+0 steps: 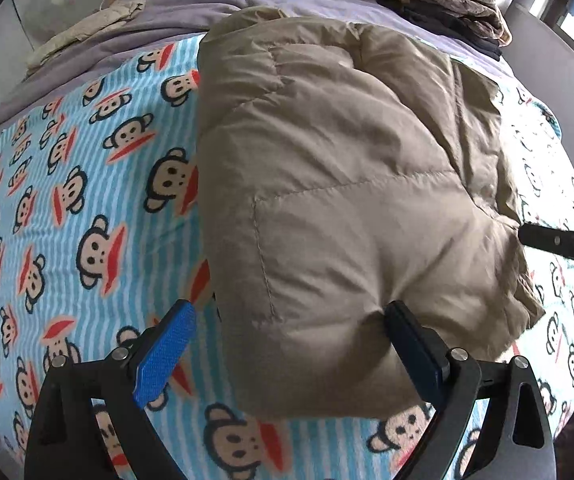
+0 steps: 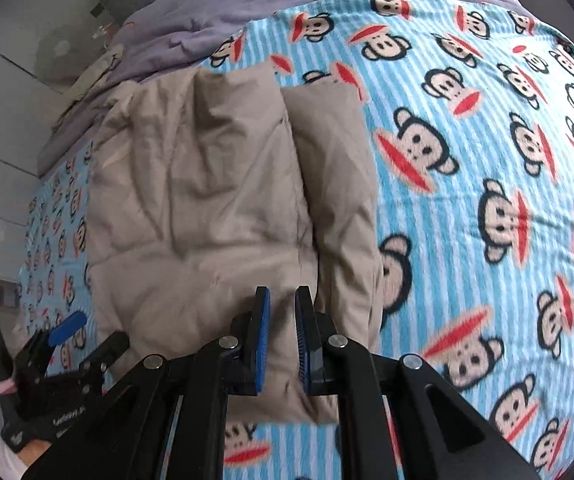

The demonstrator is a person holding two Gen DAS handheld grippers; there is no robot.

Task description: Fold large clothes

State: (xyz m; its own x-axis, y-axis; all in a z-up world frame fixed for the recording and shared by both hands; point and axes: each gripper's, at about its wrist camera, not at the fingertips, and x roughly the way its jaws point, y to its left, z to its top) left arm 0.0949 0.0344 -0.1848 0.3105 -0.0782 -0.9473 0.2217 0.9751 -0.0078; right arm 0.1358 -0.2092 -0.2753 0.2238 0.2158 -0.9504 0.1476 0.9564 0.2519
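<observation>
A: Here's the bed, and the beige puffer jacket (image 1: 339, 184) lies folded into a thick bundle on the blue striped monkey blanket (image 1: 87, 184); its near edge hangs right over the left gripper (image 1: 289, 344).

B: That left gripper is spread wide; the bright blue pad (image 1: 163, 356) stands clear over the blanket, and the other finger (image 1: 415, 352) presses into the jacket's lower edge; nothing is pinched between them.

A: Across to the other camera; the right gripper (image 2: 283, 336) points down at the jacket's near end, its two blue pads close together with only a thin gap.

B: No fabric in that gap that I can see; the jacket sits just beneath the tips.

A: From this side the jacket shows a long fold, one narrow flap (image 2: 339, 184) lying beside the wider panel; blanket all around it.

B: Further back there's a lilac quilt (image 1: 215, 4) across the head of the bed; a stack of folded clothes (image 1: 447, 4) sits on it at the far right corner; a pale garment (image 1: 87, 28) lies at the far left.
</observation>
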